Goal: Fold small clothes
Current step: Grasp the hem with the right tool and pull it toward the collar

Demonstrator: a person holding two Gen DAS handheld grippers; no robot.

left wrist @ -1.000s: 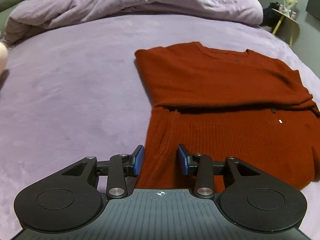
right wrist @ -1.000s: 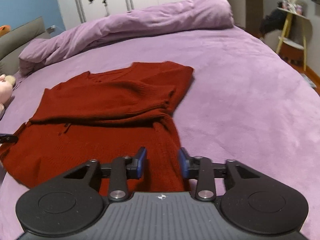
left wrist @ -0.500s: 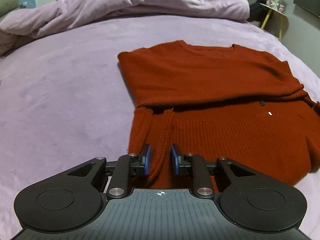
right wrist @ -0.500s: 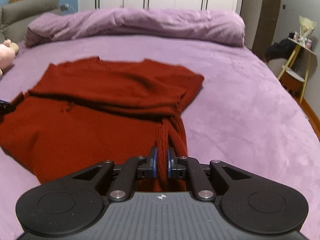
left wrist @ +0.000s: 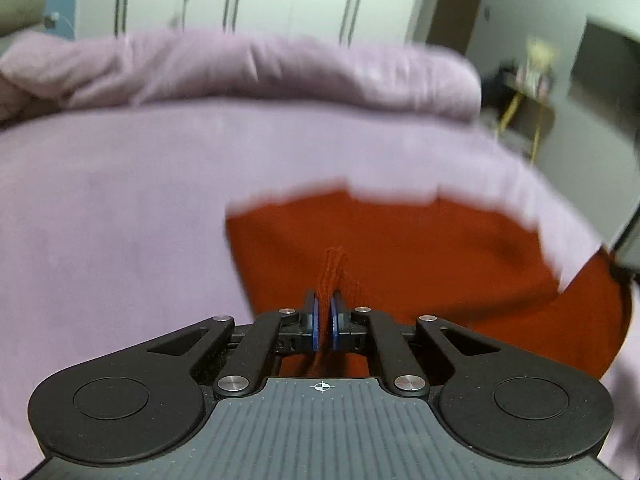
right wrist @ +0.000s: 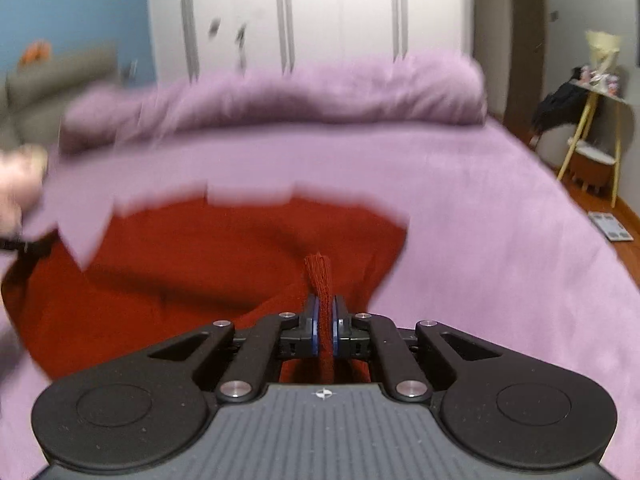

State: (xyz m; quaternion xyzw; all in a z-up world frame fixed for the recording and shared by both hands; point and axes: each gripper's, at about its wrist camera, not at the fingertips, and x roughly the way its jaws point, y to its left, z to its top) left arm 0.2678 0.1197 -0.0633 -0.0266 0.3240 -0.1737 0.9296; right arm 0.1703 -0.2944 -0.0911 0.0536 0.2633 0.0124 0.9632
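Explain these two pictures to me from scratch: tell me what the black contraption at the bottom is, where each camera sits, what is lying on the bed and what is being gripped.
There is no robot here. A person holds a two-finger gripper in each hand, and a wide-angle camera on each one looks forward along its fingers, so the black linkage at the bottom of each picture is the tool itself. One picture is from the left gripper, the other from the right gripper. On the purple bedspread lies a dark red knitted sweater, with a rolled-up purple duvet behind it and white wardrobe doors beyond. Both pairs of jaws have just been closing, and the blue pads of each now pinch a bunched ribbed edge of the sweater. Both pictures are motion-blurred.
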